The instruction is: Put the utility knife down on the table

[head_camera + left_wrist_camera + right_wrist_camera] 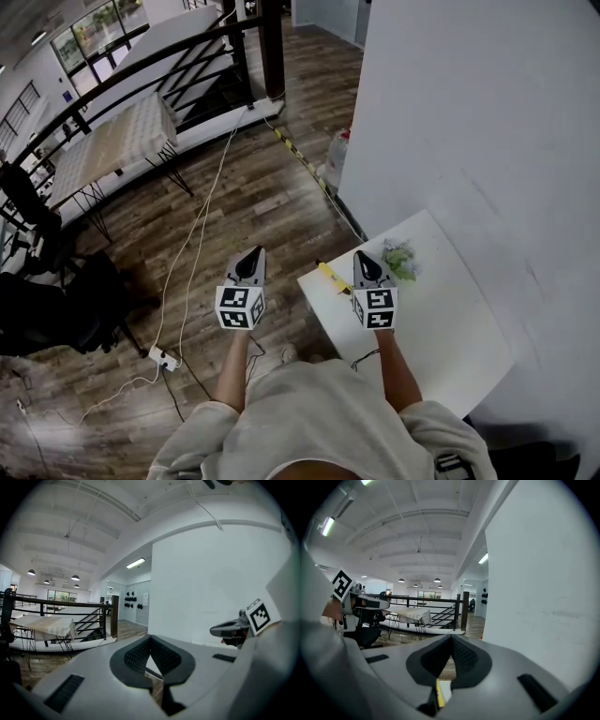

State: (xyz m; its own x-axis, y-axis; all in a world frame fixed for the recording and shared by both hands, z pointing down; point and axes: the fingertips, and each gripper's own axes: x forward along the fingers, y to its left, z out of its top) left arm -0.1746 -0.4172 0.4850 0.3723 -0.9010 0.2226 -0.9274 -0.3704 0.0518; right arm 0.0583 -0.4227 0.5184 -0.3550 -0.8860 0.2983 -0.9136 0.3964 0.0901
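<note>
1. The utility knife (333,278) is yellow and lies flat on the white table (441,319), close to the table's near-left corner. Its length runs from about 10 o'clock to 4 o'clock in the head view.
2. The right gripper (364,258) hovers just beside the knife, which sits at about 8 o'clock from the jaw tips. Whether the knife's near end touches the marker cube cannot be told.
3. In the right gripper view the jaws are pressed together with nothing between the pads. A yellow sliver of the knife shows low in the slot behind the tips.
4. A small green item (401,258) lies on the table at 3 o'clock from the right gripper.
5. The left gripper (254,255) is at 9 o'clock from the knife, well apart from it and over the wooden floor (253,197). Its jaws are also closed together and hold nothing.
6. A white cable (202,225) runs across the floor to a power strip (164,356) at 7 o'clock.
</note>
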